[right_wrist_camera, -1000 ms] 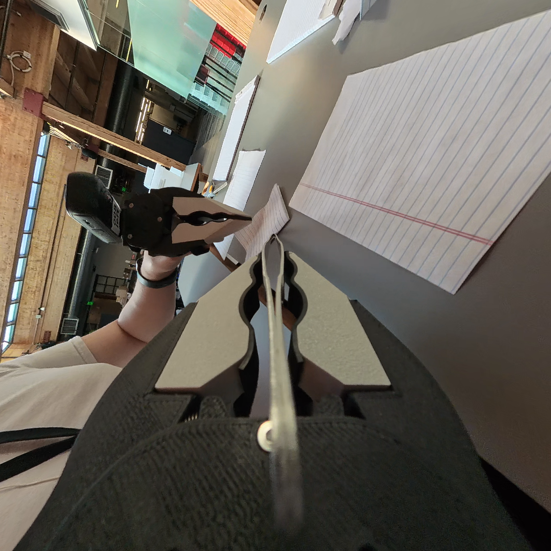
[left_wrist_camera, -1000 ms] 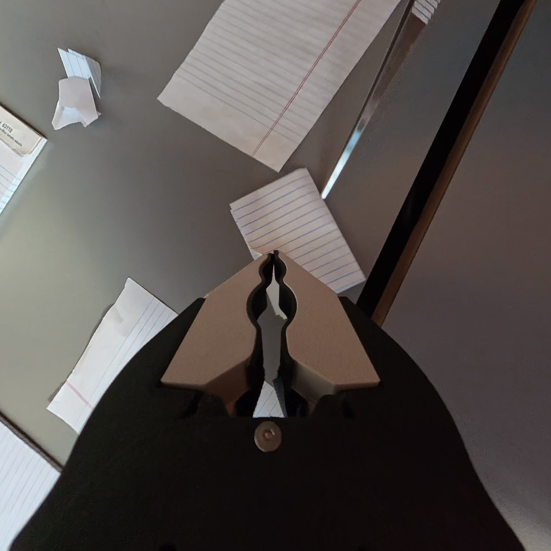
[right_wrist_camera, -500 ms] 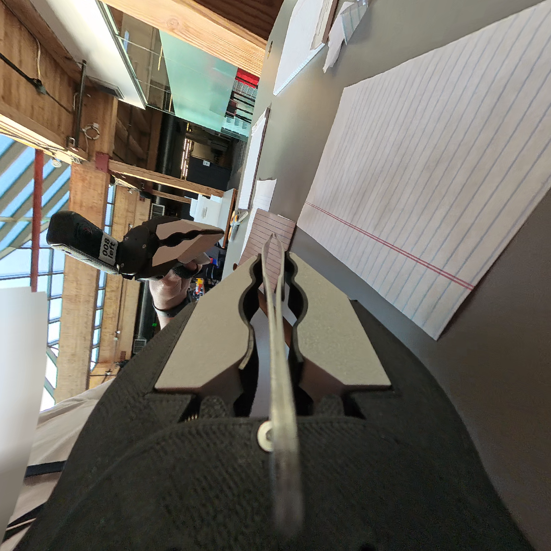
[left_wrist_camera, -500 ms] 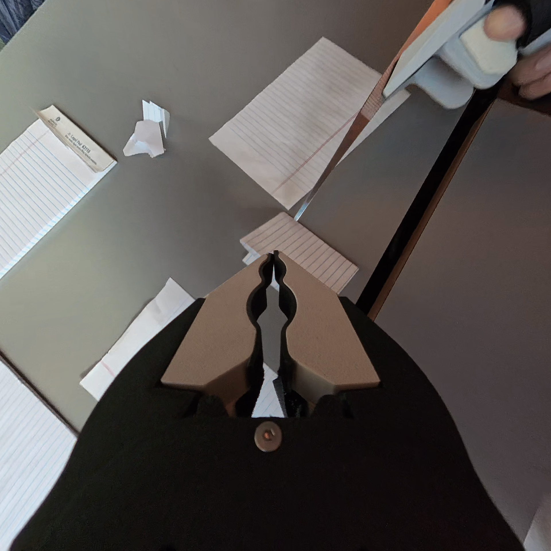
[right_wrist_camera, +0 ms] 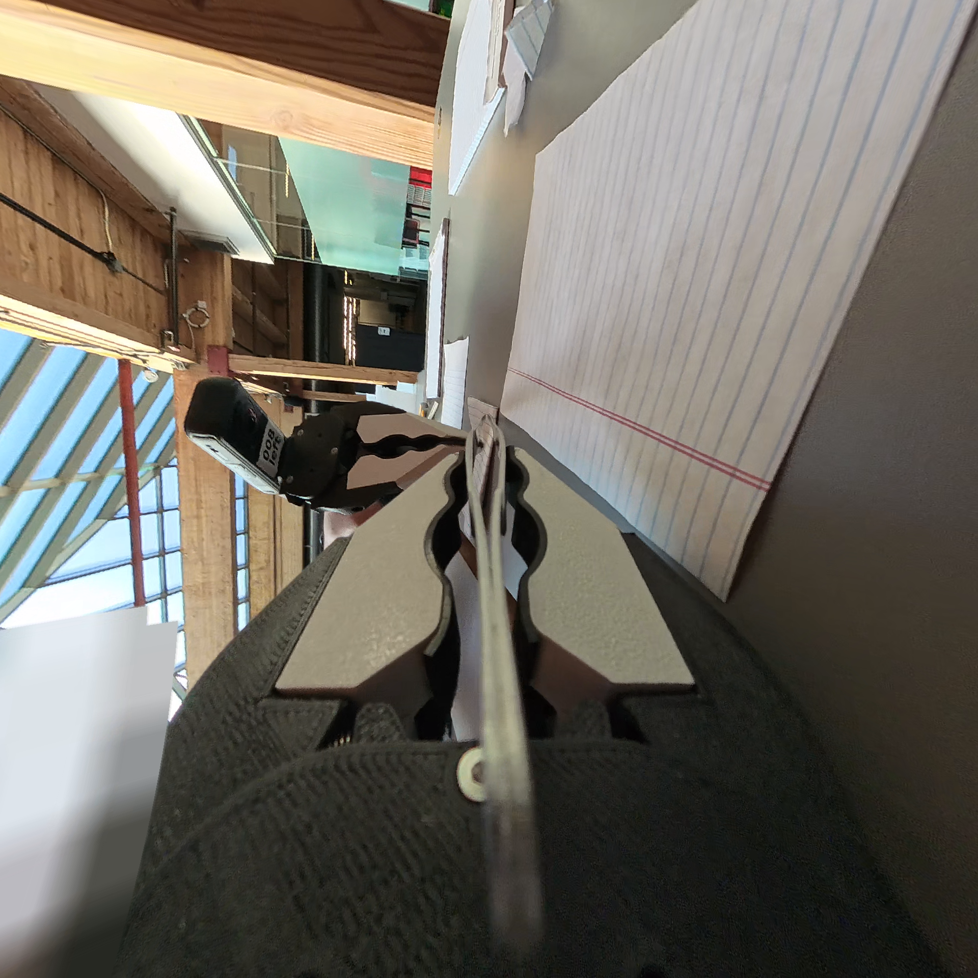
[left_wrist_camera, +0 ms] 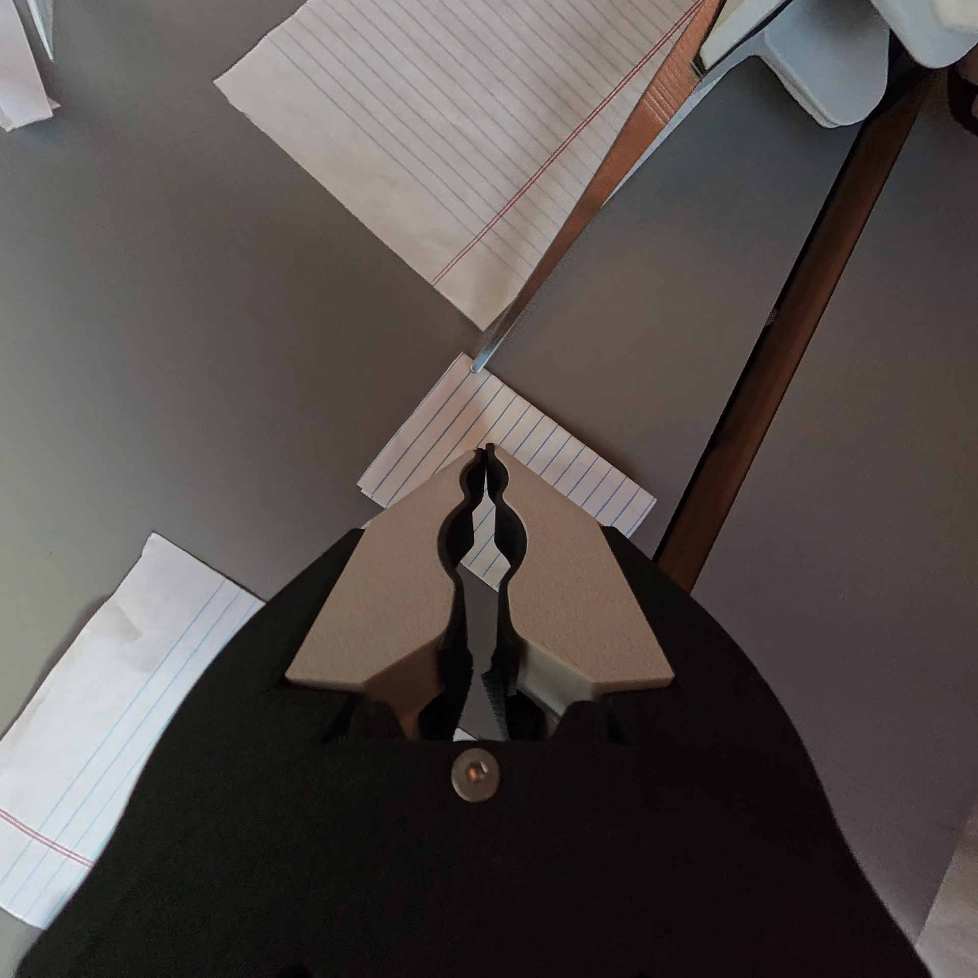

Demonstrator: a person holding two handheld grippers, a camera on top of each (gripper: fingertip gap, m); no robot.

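The right gripper is seen clenched on a pair of thin metal tweezers, which run lengthwise between its two grey fingers and stick out past their tips. The left gripper is seen with its jaws closed, the tips all but meeting; nothing is seen held between them, though whether the paper beneath is pressed cannot be told.

In the left wrist view the tweezers are seen slanting down from the upper right. Their closed point is set at the far corner of a small folded piece of lined paper. This folded piece lies flat on the grey table, directly under the left gripper's tips and close to the table's edge. In the right wrist view the left gripper is seen from the side, low over the table, its tip just beside the point of the tweezers.

Beyond the folded piece a large lined sheet with a double red margin line is laid flat; its near corner is just beside the tweezers' point. The same sheet fills much of the right wrist view. A longer folded lined sheet lies to the lower left, partly hidden by the gripper's black body. A crumpled paper scrap is seen at the upper left edge. Along the right, a dark gap with a wooden edge is seen between the table and a second grey surface.
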